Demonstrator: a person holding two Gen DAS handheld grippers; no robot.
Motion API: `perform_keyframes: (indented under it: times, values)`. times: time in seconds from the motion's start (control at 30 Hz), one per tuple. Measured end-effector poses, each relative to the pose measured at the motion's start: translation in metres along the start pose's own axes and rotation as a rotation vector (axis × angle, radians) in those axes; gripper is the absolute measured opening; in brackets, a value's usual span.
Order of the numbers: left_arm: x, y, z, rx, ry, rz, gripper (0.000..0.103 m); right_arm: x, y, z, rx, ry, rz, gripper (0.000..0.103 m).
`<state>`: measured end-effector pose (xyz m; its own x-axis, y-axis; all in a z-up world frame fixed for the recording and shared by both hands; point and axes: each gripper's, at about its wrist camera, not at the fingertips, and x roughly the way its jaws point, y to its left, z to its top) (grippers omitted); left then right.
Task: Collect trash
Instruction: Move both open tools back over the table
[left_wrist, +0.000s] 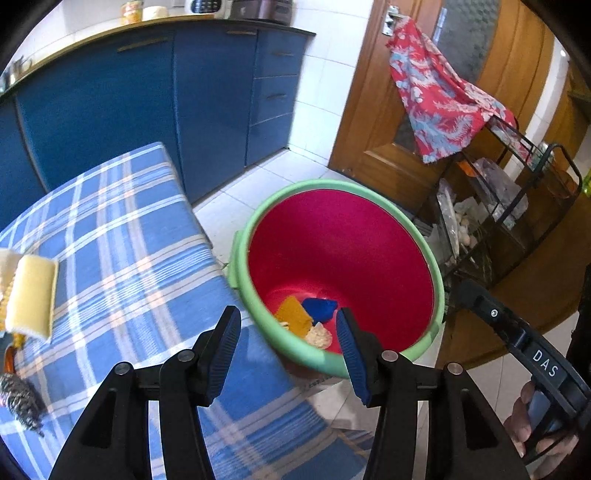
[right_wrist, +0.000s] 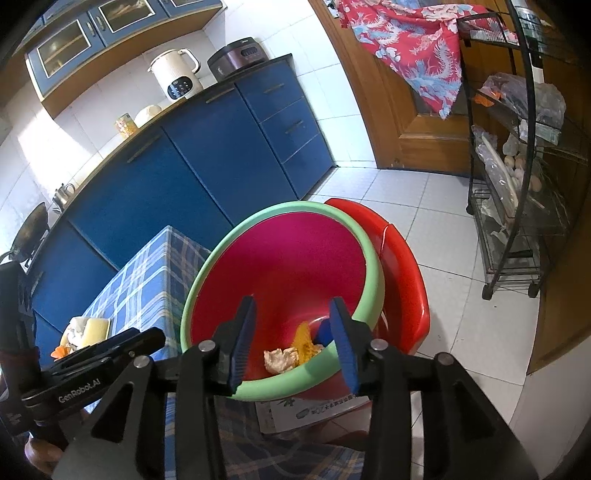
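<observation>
A bucket with a green rim (left_wrist: 240, 258) and a red inside stands beside the plaid-covered table (left_wrist: 129, 240). On its bottom lie an orange scrap (left_wrist: 293, 314), a blue scrap (left_wrist: 319, 308) and a crumpled cream wad (left_wrist: 319, 336). My left gripper (left_wrist: 287, 314) hangs open over the bucket's near rim with nothing between its fingers. My right gripper (right_wrist: 292, 301) is also open and empty above the same bucket rim (right_wrist: 207, 280), looking down on the cream wad (right_wrist: 280, 360). A yellow sponge (left_wrist: 31, 295), a pine cone (left_wrist: 20, 402) and an orange scrap (left_wrist: 9, 354) lie on the table at the left.
The bucket rests on a red plastic seat (right_wrist: 402, 273) above a cardboard box (right_wrist: 314, 410). Blue cabinets (left_wrist: 147, 110) run behind the table. A black wire rack (right_wrist: 517, 184) with bags stands by the wooden door (left_wrist: 369, 110). A hand (left_wrist: 524, 417) shows at the lower right.
</observation>
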<state>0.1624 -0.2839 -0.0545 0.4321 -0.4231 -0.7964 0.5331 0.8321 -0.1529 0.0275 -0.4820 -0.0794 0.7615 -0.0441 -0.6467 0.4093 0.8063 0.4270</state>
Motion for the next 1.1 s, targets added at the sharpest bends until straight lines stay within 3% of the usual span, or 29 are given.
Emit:
perform_keyframes:
  times: [0.27, 1.1]
  values:
    - [-0.025, 0.023, -0.010, -0.050, -0.031, 0.036, 0.059, -0.009, 0.015, -0.004, -0.017, -0.006, 0.022, 0.053]
    - [-0.119, 0.111, -0.053, -0.218, -0.154, 0.173, 0.060, -0.034, 0.108, -0.031, -0.139, 0.014, 0.117, 0.060]
